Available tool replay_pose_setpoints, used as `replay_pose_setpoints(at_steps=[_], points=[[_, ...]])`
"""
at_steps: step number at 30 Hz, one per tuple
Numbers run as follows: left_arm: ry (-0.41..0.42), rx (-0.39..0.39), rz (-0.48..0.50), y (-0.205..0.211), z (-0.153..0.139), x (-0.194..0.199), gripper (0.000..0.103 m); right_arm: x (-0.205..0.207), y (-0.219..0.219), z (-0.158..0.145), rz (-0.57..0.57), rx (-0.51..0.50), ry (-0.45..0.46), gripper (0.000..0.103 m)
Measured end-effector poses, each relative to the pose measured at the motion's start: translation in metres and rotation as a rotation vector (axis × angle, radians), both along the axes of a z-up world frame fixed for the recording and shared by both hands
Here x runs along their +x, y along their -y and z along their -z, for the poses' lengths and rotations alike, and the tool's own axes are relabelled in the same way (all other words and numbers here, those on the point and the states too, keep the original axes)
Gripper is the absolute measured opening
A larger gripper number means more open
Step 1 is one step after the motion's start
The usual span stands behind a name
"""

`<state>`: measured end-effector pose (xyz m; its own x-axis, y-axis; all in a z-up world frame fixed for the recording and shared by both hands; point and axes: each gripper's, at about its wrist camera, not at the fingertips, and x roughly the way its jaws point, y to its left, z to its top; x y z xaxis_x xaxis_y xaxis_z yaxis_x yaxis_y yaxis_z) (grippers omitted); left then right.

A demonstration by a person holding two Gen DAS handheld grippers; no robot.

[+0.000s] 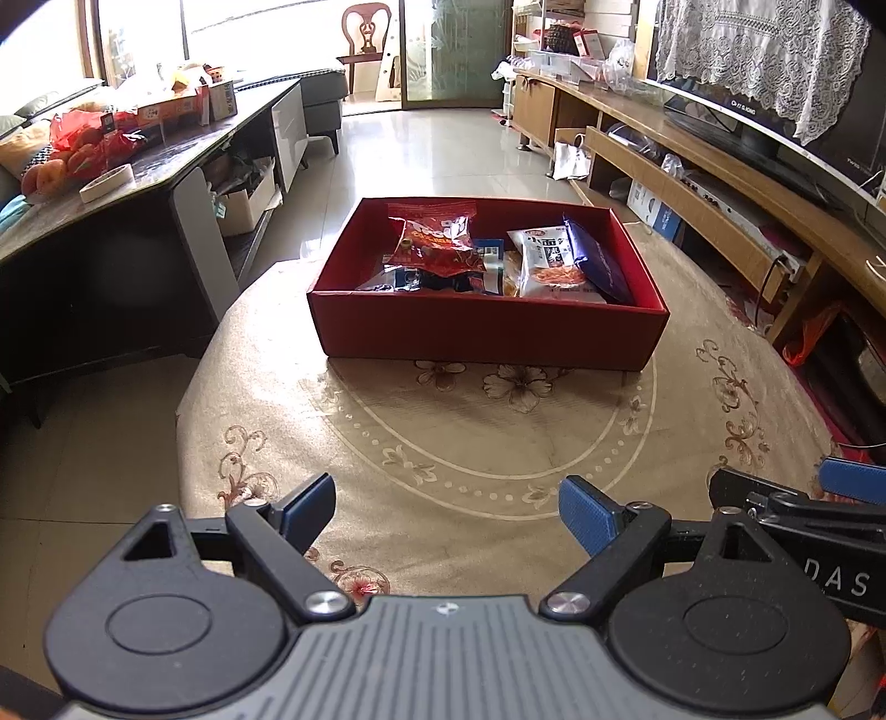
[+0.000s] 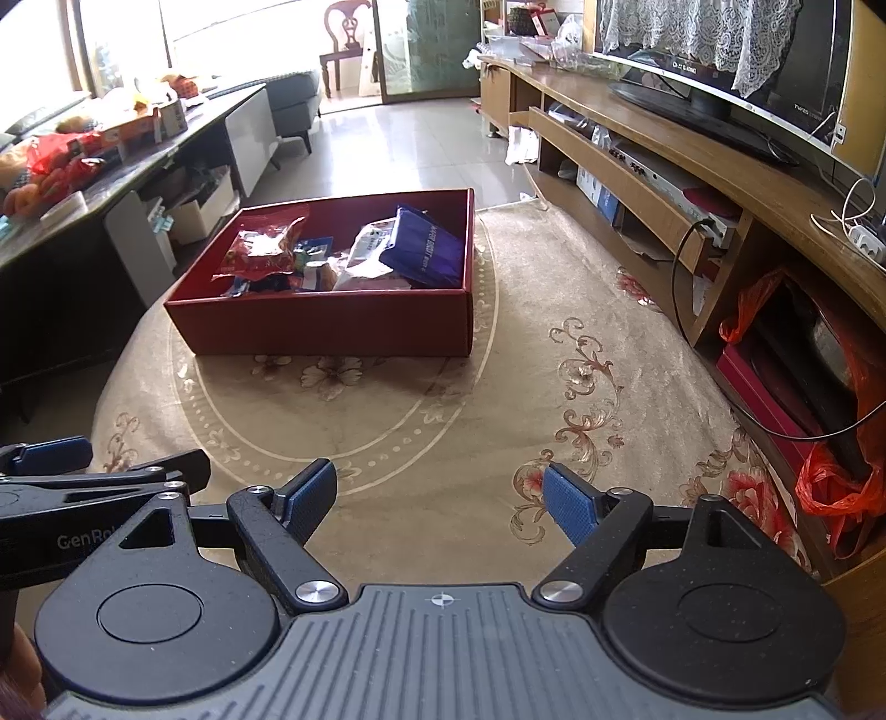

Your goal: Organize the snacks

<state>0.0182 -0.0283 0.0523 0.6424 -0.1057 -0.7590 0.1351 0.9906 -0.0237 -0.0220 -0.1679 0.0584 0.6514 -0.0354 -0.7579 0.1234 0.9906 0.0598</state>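
Left gripper [image 1: 447, 512] low at the near edge of the cloth, jaws spread wide, blue pads [image 1: 587, 515] facing each other with nothing between them, only bare patterned cloth underneath. Right gripper [image 2: 440, 501] in the same pose just beside it, jaws likewise wide apart and empty; each tool visible at the edge of the other's view.

Beyond both, a beige tablecloth [image 1: 498, 432] with an oval border and floral scrollwork, covering a round table. Farther out on the cloth, well apart from either gripper, a red cardboard box [image 1: 487, 332], open-topped and rectangular, resting flat.

Inside the box, a loose heap of snack packets:
- a red crinkled bag [image 1: 437, 238] on top toward the left side
- a white packet [image 1: 545, 263] with orange printing right of centre
- a dark blue packet [image 1: 601, 260] leaning tilted against the right wall
- smaller blue and dark wrappers [image 1: 487, 266] half buried in the middle, too jumbled to tell apart

No packets lying on the cloth outside the box.

Around the table: a dark low table [image 1: 138, 166] to the left carrying red bags and fruit, a long wooden TV cabinet [image 2: 692, 183] along the right with a television [image 2: 736, 72] draped in white lace, glossy tiled floor [image 1: 432, 144] behind, and a wooden chair [image 1: 365, 33] at the far glass door
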Motion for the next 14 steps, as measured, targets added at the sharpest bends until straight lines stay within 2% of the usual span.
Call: replay_pose_setpoints(at_steps=[14], points=[[0.005,0.025,-0.011,0.0008,0.0004,-0.001,0.085,0.0008,0.0002,-0.0001,-0.003,0.002,0.001,0.086]])
